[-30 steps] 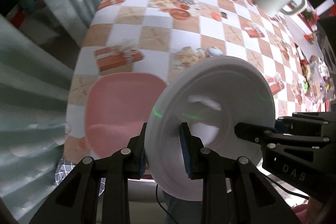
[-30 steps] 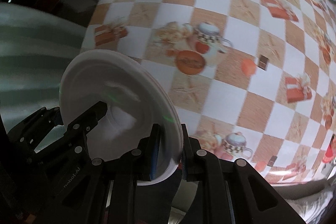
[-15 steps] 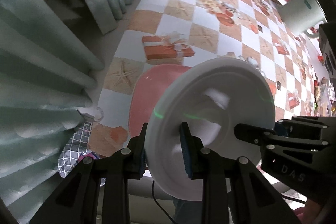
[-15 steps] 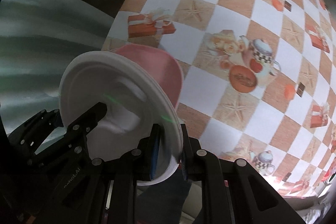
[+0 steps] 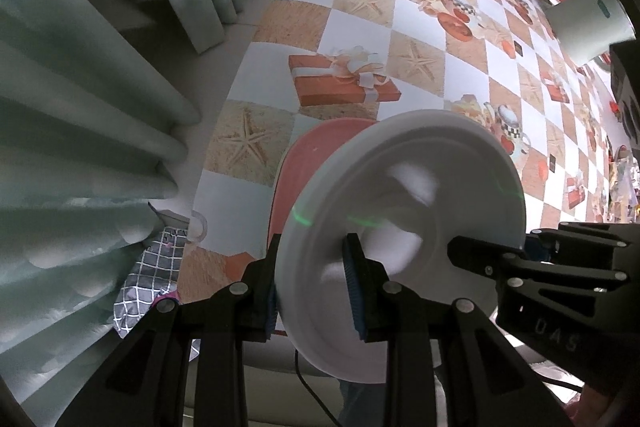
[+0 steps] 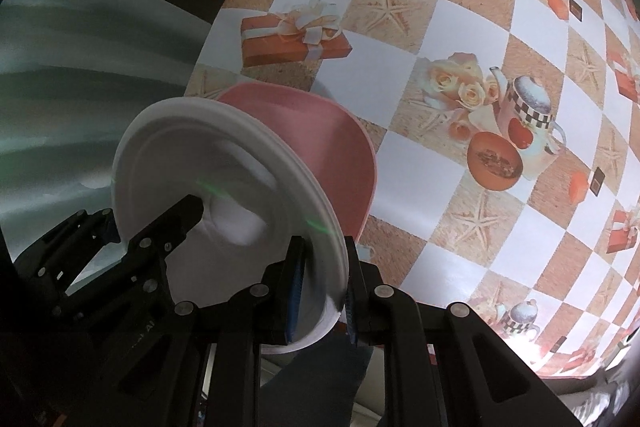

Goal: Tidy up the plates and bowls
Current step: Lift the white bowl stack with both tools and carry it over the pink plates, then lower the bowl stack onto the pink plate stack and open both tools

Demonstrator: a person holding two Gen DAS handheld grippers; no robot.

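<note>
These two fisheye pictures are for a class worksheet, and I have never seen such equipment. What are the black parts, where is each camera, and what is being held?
No robot: a person carries two hand-held grippers, each with a camera looking along its fingers. The black struts are those fingers. The left gripper clamps one side of the white plate; the right gripper clamps the opposite rim, so each camera also shows the other gripper. Below lies a pink plate on the table, which has a checked cloth.

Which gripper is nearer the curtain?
Left. The left gripper clamps the white plate rim on the curtain side; the right gripper clamps the opposite rim, over the table.
</note>
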